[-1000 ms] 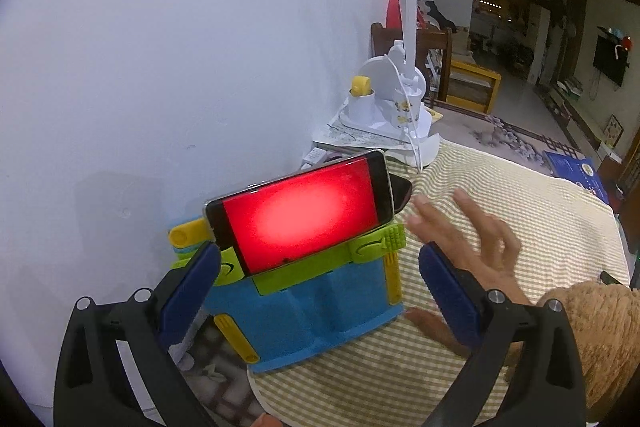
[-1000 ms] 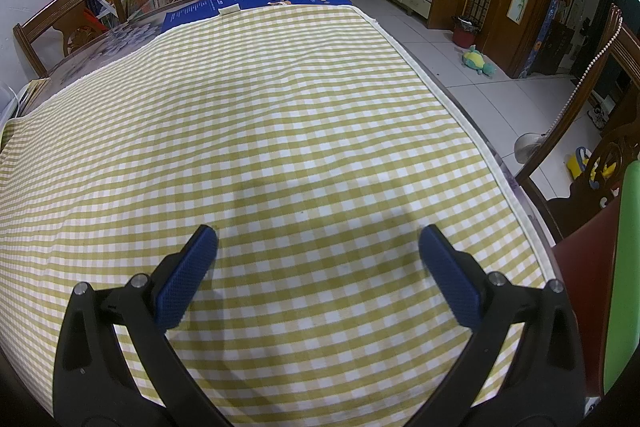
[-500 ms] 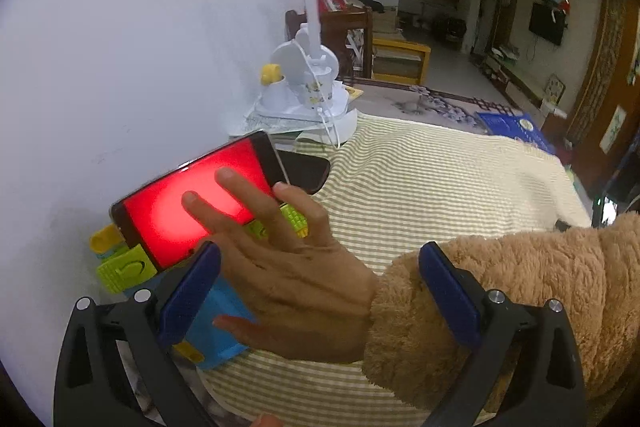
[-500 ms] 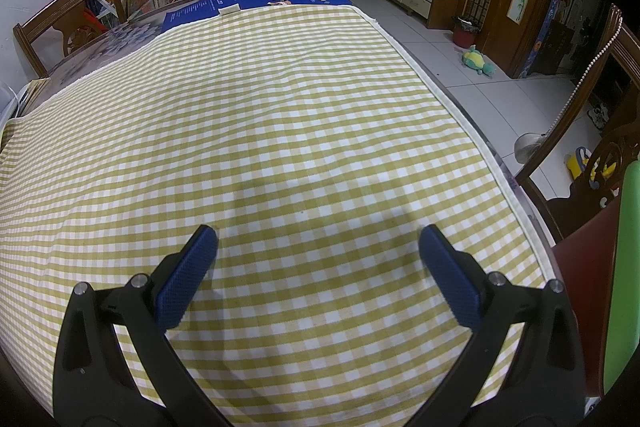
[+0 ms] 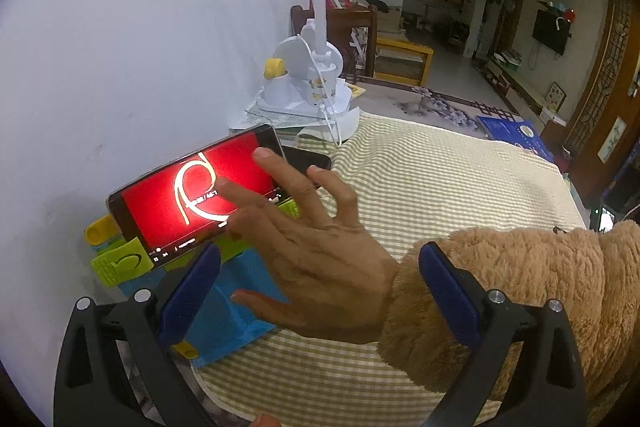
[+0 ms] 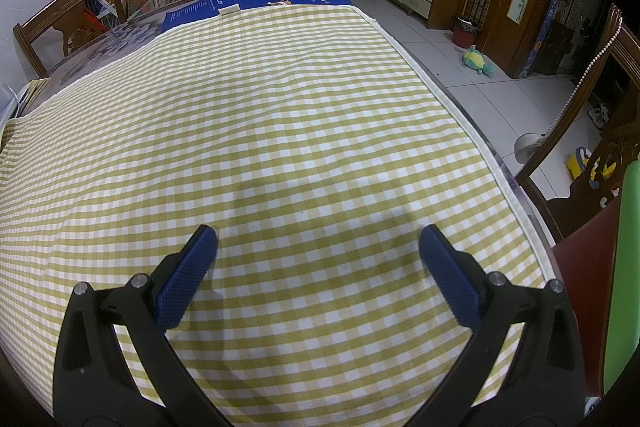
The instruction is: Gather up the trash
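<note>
A bare hand touches a phone; both grippers are spread wide and hold nothing.

A hand [image 5: 320,259] in a fuzzy brown sleeve [image 5: 520,291] presses the red-lit phone screen [image 5: 200,195] on a blue and green plastic stand [image 5: 224,315] at the wall-side edge of the yellow checked tablecloth [image 6: 280,131]. The left gripper [image 5: 319,287] and right gripper [image 6: 318,269] have released fingers. No trash is visible on the cloth.
</note>
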Demonstrator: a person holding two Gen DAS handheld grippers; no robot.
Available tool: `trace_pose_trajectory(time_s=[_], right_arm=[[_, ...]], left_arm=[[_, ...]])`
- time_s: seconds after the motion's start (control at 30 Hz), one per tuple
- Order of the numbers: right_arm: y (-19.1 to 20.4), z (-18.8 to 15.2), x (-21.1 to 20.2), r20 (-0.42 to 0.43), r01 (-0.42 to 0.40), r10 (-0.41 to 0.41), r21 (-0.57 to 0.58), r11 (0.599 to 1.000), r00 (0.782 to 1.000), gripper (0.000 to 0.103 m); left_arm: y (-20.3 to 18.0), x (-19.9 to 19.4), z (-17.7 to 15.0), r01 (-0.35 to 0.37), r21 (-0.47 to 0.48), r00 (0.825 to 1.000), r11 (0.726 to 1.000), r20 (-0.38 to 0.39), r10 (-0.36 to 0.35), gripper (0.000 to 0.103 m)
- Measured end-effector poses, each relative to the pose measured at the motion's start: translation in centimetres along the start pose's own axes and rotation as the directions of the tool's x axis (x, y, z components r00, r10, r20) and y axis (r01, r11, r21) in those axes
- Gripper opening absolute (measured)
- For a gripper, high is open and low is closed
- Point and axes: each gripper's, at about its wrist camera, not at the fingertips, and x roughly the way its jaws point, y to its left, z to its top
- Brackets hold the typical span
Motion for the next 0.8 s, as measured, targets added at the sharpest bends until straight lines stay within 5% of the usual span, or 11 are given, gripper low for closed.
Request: trace_pose_trajectory(time_s=[0.57,0.8], right_arm=[[-0.1,0.0,0.0,0.0,0.0,0.0,0.0,1.0,1.0,0.1],[-0.1,0.0,0.0,0.0,0.0,0.0,0.0,1.0,1.0,0.1]], left_arm=[[0.6,-0.2,0.2,-0.003,-0.034,1.0,0.999,0.011,0.003,0.095],[2.8,0.1,0.1,0.077,-0.208,0.997,0.975,0.042,-0.069,0.095]])
